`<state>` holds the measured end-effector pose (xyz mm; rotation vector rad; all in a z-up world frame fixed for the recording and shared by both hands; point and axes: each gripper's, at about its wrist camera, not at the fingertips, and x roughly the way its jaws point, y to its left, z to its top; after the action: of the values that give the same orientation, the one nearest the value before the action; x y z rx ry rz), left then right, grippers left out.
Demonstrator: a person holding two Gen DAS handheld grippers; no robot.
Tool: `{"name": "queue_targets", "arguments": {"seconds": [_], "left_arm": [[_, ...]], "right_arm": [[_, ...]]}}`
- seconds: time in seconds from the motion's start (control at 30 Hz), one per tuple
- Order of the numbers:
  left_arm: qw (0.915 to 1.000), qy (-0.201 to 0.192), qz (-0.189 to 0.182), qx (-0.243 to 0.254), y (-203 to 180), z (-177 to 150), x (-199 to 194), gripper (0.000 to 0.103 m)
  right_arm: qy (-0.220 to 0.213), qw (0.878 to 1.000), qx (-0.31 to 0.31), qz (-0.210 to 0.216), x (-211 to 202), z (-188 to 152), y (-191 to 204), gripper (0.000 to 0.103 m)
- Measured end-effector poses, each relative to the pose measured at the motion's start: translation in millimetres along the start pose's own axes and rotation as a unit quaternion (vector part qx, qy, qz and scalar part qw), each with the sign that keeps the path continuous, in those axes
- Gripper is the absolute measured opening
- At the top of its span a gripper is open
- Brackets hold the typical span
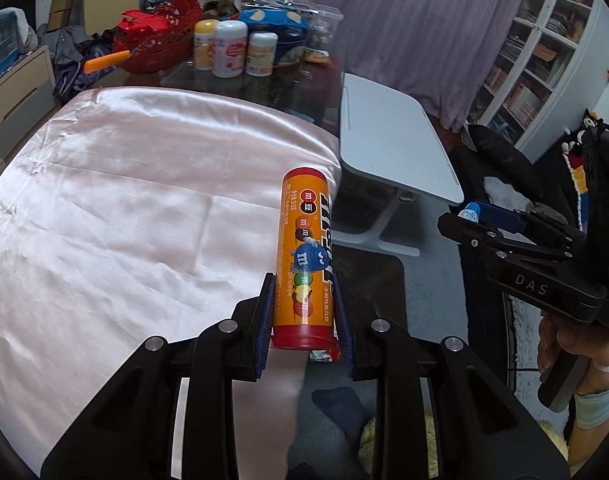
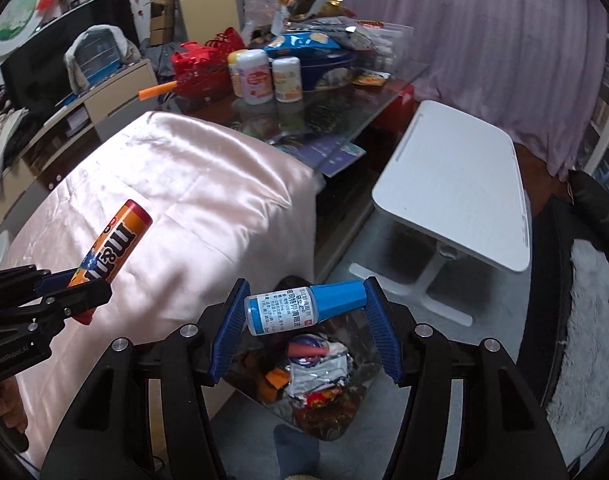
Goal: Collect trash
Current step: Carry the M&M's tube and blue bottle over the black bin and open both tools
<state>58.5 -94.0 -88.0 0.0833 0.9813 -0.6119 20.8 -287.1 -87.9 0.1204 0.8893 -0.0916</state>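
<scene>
Orange candy tube (image 1: 304, 256) clamped in left claw (image 1: 304, 320), base hidden; right claw (image 2: 304, 320) pinching blue-capped bottle (image 2: 300, 307).

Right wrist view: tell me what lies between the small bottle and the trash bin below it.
Nothing. In the right wrist view the small bottle, held crosswise in the right tool, hangs over the trash bin with only open air between them.

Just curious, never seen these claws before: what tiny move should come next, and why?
Probably open the right claw: the small blue-capped bottle it pinches hangs right above the trash bag of wrappers, so it should drop in. The left claw grips the candy tube.
</scene>
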Motion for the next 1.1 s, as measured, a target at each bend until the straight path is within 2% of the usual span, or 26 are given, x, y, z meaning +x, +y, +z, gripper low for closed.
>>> {"name": "queue_targets", "arguments": {"seconds": [0.2,0.33,0.43,0.63,0.93,1.03,1.1], "left_arm": [[0.9993,0.027,-0.020,0.017,-34.9,-10.6,28.6,0.026],[0.9982,0.048,-0.013,0.033,-48.5,-14.5,51.6,0.026],[0.9971,0.067,-0.010,0.036,-50.9,-16.5,69.9,0.026],[0.9940,0.101,-0.019,0.039,-50.7,-23.6,102.9,0.026],[0.9922,0.118,-0.024,0.031,-50.4,-21.4,119.3,0.026],[0.9925,0.116,-0.024,0.030,-50.5,-19.0,117.7,0.029],[0.9928,0.114,-0.023,0.030,-50.7,-17.5,114.1,0.030]], "right_arm": [[0.018,0.999,0.040,0.000,10.0,-23.5,-26.2,0.059],[0.038,0.998,0.042,-0.001,25.3,-29.5,-31.3,0.059],[0.051,0.998,0.038,-0.010,37.4,-33.7,-37.1,0.059],[0.077,0.996,0.049,0.001,59.7,-39.4,-46.4,0.059],[0.091,0.994,0.055,0.017,72.9,-35.0,-47.3,0.060],[0.091,0.994,0.060,0.018,74.7,-34.1,-48.3,0.069],[0.086,0.994,0.066,0.018,72.8,-33.0,-50.1,0.071]]}}
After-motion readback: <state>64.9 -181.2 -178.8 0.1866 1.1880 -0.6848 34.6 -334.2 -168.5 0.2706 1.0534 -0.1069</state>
